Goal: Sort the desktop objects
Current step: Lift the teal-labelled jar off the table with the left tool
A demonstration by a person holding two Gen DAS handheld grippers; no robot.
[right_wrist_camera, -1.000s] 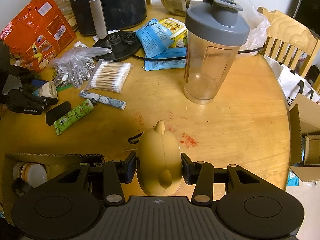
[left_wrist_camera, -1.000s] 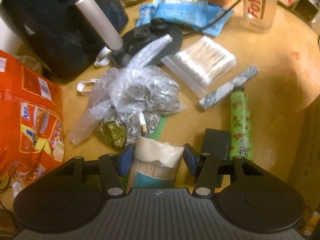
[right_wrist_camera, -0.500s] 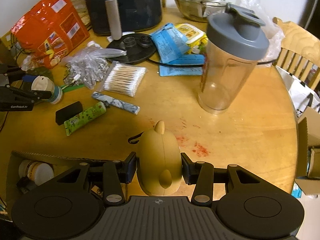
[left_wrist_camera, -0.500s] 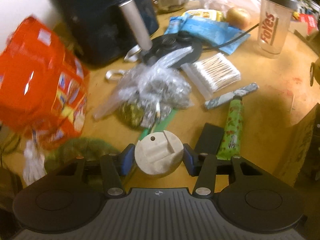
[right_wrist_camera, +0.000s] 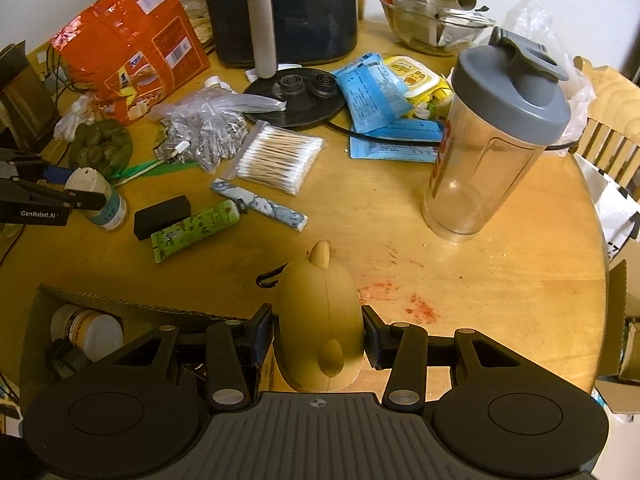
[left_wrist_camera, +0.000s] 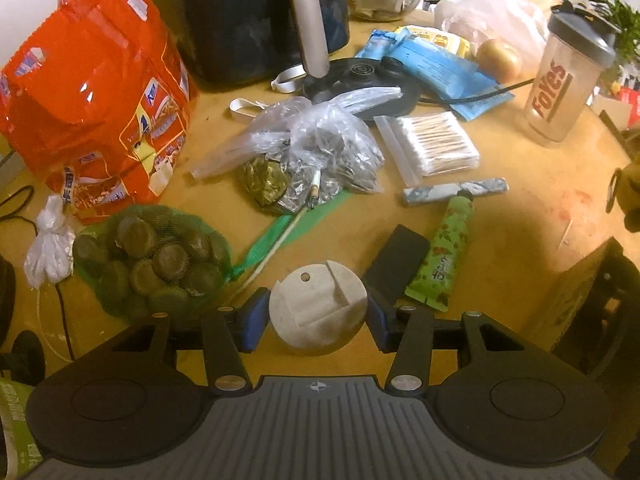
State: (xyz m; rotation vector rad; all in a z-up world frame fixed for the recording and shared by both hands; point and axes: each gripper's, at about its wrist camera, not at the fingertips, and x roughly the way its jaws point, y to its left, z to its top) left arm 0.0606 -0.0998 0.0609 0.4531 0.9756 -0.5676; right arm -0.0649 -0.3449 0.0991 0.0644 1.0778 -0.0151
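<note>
Left gripper (left_wrist_camera: 318, 314) clamped on white-lidded jar (left_wrist_camera: 318, 312), bottom centre of left view; held upright by its sides, prob. so lid stays up. Right gripper (right_wrist_camera: 318, 336) clamped on yellow duck-shaped case (right_wrist_camera: 318, 320), bottom centre, next to cardboard box (right_wrist_camera: 120, 308) w/ a bottle (right_wrist_camera: 90, 330) inside, prob. the sorting bin.

A round wooden table (right_wrist_camera: 500, 280) carries red smears (right_wrist_camera: 420, 306) on its bare near part. At the far edge stands a black air fryer (right_wrist_camera: 304, 4) with a silver handle (right_wrist_camera: 262, 36). Just in front of it lies a flat black kettle base (right_wrist_camera: 296, 96), its cord (right_wrist_camera: 360, 133) running off to the right. A glass bowl (right_wrist_camera: 432, 28) stuffed with packets sits right of the fryer. A wooden chair (right_wrist_camera: 612, 120) stands beside the table's right edge, and a green plant (left_wrist_camera: 622, 16) shows beyond it
</note>
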